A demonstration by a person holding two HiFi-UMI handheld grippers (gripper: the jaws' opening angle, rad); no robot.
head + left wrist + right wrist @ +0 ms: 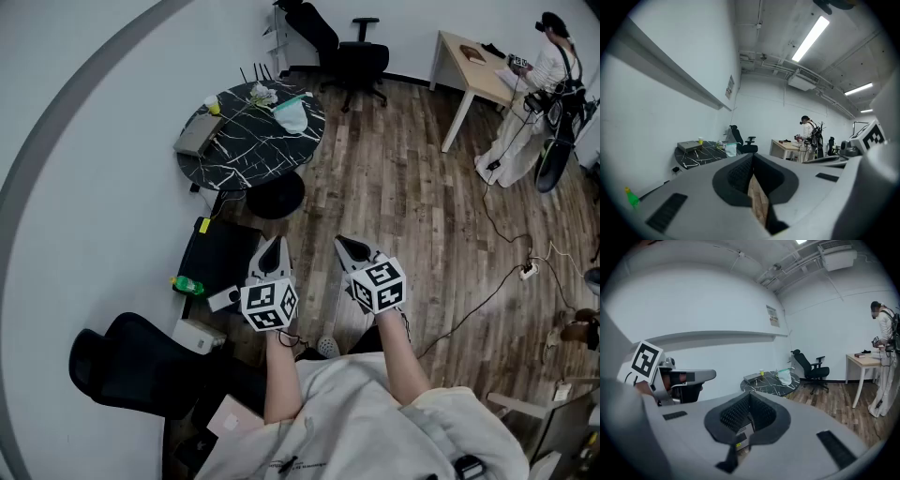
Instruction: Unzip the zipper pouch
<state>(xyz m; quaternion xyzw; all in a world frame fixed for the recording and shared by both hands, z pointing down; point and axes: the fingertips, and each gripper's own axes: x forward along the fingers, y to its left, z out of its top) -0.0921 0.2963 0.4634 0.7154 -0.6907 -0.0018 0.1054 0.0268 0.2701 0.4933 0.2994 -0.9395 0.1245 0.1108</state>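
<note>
Because the round black marble tabletop [239, 155] stands well away across the wood floor [412, 216], the step in hand is, by my judgement, the approach: walk up until it sits directly below. What looks like the zipper pouch [292, 114], pale and soft, lies near the tabletop's far edge, apart from a grey box [197, 136]; its zipper is too small to make out. The left claw [274, 246] and right claw [345, 246] are both pinched together on nothing, low by the body. Spread them before reaching: one pins the fabric, the other takes the pull tab.
</note>
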